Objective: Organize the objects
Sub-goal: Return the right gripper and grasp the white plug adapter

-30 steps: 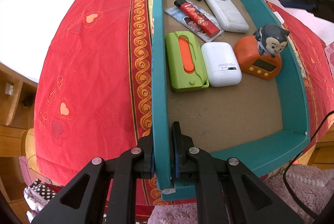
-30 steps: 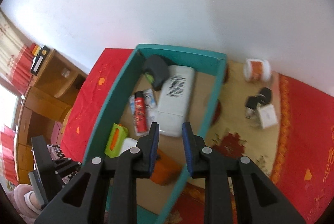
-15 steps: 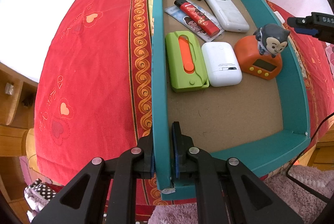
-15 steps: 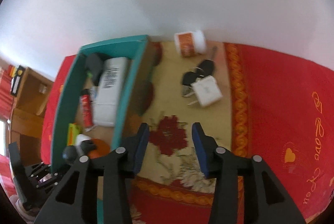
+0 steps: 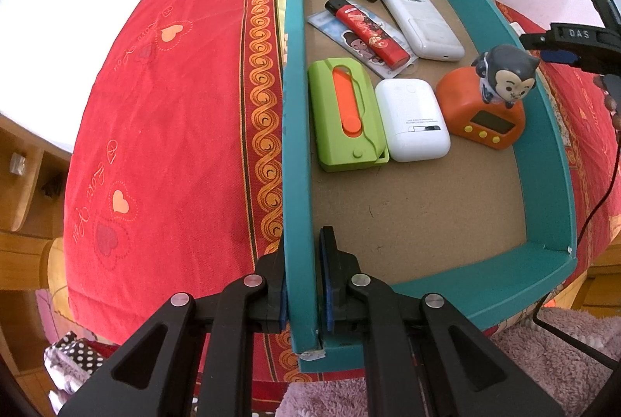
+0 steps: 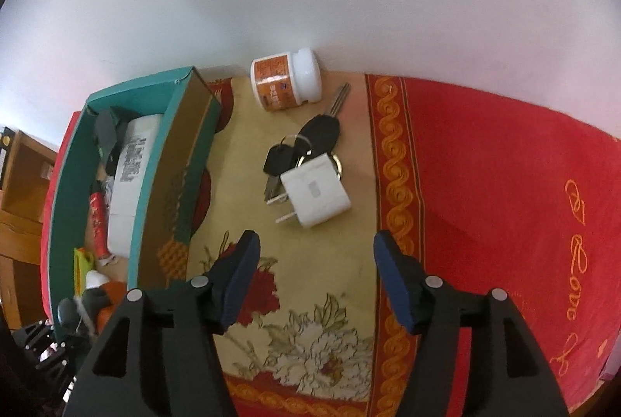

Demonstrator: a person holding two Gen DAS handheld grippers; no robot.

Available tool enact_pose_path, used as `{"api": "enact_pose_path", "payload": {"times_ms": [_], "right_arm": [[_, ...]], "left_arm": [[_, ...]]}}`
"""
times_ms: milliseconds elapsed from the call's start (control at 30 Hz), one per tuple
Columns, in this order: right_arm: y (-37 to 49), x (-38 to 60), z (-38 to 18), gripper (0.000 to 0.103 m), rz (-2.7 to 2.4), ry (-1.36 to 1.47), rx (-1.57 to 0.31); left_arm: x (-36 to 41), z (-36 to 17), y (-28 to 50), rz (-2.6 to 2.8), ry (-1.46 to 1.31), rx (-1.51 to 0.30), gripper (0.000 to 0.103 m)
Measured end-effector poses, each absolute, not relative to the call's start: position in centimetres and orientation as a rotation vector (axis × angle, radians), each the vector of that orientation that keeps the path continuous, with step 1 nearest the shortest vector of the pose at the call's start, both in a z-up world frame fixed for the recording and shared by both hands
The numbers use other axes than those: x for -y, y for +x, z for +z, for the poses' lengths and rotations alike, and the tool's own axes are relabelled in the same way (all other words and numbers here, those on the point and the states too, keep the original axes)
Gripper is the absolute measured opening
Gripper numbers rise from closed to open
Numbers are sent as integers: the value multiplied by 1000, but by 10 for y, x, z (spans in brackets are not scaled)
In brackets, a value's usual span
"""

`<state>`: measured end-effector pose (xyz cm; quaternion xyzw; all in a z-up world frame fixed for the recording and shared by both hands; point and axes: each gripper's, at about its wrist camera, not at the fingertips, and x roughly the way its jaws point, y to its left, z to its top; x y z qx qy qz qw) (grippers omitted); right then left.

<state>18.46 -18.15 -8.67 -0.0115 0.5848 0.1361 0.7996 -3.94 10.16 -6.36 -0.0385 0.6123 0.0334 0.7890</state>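
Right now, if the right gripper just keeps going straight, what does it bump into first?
Probably the white plug adapter, lying ahead of the open right gripper on the cloth, with the keys just beyond. Depth is hard to judge.

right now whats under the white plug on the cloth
The white plug lies on a bunch of keys: black key heads and a gold ring poke out. How much of the keys it covers cannot be seen.

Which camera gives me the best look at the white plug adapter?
The right wrist view: the white plug adapter lies unobstructed on the cloth, prongs visible, ahead of the open right tongs. The left wrist view shows at most a white sliver behind the teal box wall.
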Motion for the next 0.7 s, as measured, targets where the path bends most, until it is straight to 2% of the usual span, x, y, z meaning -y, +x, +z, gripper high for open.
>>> {"api": "enact_pose_path", "payload": {"times_ms": [367,433,700], "right_arm": [[207,161,-96,61,332,-123,-1211],[209,154,-99,50,333,-144,-1212],[194,141,-102,50,376,-161,-1220]], "left_arm": [[-101,-64,-39,71,-82,-1320,12],[-101,-64,-39,71,-82,-1320,12],[-101,-64,-39,70,-81,-1320,12]]}}
